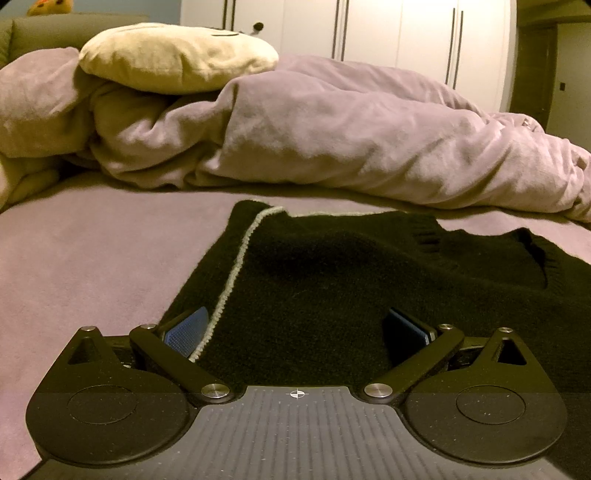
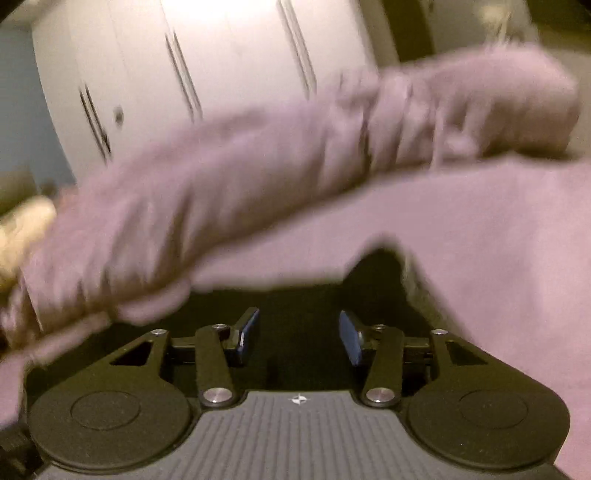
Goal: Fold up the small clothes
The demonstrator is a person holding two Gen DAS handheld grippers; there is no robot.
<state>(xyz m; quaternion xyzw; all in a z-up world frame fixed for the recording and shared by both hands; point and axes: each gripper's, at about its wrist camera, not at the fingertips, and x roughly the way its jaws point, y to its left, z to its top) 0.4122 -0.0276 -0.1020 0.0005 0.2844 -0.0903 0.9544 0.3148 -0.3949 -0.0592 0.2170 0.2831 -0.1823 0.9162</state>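
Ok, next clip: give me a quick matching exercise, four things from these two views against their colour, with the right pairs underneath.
Things:
1. knitted garment
2. duvet
3. cushion
4. wardrobe doors

Colours:
A. white
B. black with a pale trim line
C. cream
D. dusty pink

Pairs: 1-B, 2-D, 3-C, 4-A
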